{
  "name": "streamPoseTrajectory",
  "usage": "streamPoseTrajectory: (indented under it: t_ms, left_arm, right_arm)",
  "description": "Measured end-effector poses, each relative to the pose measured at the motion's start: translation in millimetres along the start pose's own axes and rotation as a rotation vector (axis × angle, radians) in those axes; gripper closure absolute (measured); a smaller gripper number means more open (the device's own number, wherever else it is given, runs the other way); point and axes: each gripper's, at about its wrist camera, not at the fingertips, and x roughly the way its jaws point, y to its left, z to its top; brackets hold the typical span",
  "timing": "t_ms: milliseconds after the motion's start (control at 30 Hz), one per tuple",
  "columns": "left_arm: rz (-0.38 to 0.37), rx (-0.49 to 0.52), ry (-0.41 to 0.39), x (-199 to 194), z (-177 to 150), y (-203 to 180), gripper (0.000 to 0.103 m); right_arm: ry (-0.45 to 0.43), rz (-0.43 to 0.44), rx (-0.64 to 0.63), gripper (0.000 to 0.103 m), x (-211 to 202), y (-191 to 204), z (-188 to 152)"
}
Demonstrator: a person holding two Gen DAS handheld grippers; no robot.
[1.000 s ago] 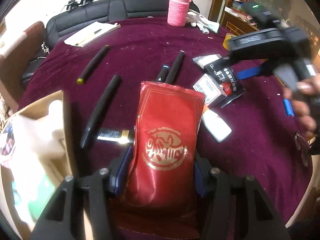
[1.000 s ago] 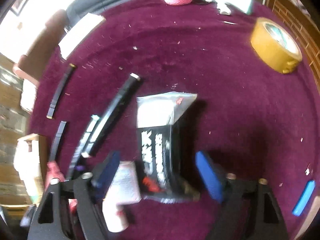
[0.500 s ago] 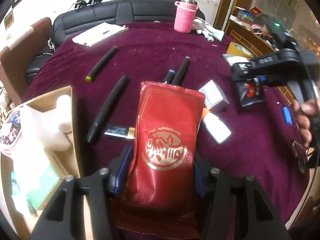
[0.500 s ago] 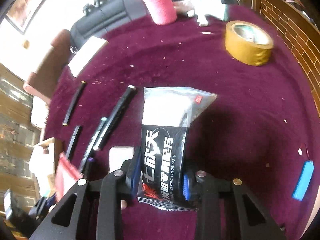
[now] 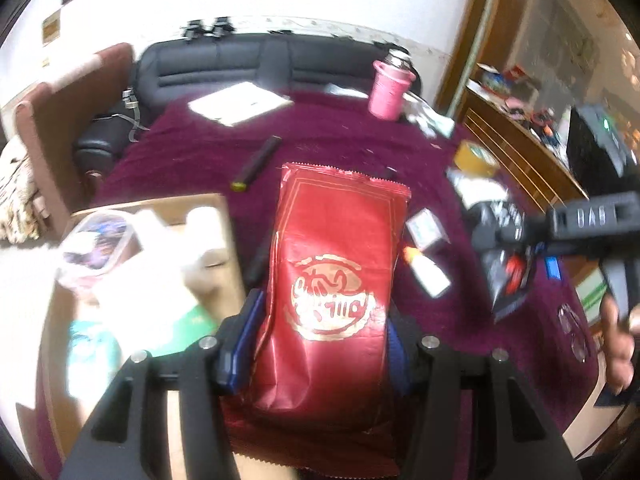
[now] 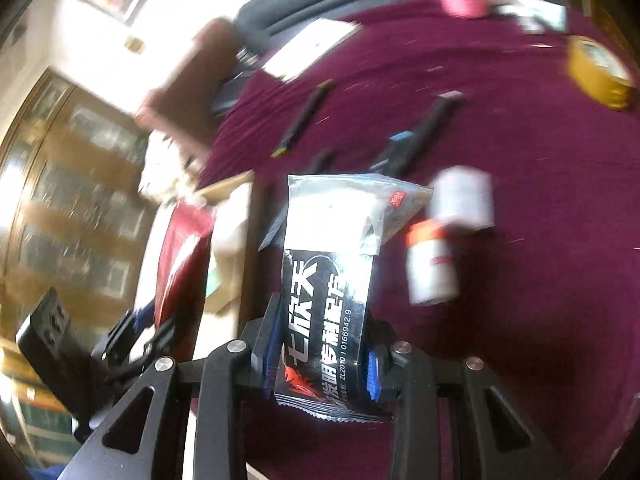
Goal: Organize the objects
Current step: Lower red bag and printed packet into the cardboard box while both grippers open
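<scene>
My left gripper (image 5: pixel 320 340) is shut on a red foil packet (image 5: pixel 332 280) with a gold emblem, held above the maroon table beside the open cardboard box (image 5: pixel 188 208). My right gripper (image 6: pixel 324 360) is shut on a black and clear packet (image 6: pixel 332 288) with white lettering, lifted off the table. In the left wrist view the right gripper (image 5: pixel 508 240) and its black packet (image 5: pixel 508 280) show at the right. In the right wrist view the red packet (image 6: pixel 180 264) and the box (image 6: pixel 232 216) show at the left.
Several black pens (image 6: pixel 304 120) lie on the maroon cloth (image 6: pixel 520 160). A white bottle (image 6: pixel 430 268) and a small white box (image 6: pixel 464 196) lie right of the black packet. A tape roll (image 6: pixel 596 68), a pink cup (image 5: pixel 388 88) and a notepad (image 5: pixel 240 104) sit further back.
Both grippers have risen and moved left toward the cardboard box, each keeping its packet. The right gripper's black packet now hangs clear of the table.
</scene>
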Motion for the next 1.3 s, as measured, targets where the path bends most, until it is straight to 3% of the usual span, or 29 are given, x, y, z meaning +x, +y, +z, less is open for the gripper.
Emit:
streamPoseTrajectory:
  t_ms: [167, 300, 633, 933, 1300]
  left_arm:
    - [0.082, -0.067, -0.025, -36.4, -17.3, 48.0, 0.049]
    - [0.148, -0.125, -0.001, -49.6, -37.2, 86.7, 0.049]
    - [0.21, -0.223, 0.05, -53.5, -71.0, 147.4, 0.049]
    - [0.216, -0.251, 0.081, -46.7, -80.9, 167.0, 0.049]
    - [0.206, -0.239, 0.092, -30.1, -79.8, 172.7, 0.049]
  right_arm:
    - [0.1, 0.069, -0.109, 0.066, 39.9, 61.9, -11.8]
    - [0.153, 0.096, -0.174, 0.066, 71.6, 100.8, -21.4]
    - [0.262, 0.096, -0.287, 0.065, 139.2, 168.7, -49.7]
    - [0.363, 0.092, -0.214, 0.065, 187.9, 165.4, -54.3]
    - [0.339, 0.045, -0.17, 0.062, 201.5, 157.2, -47.9]
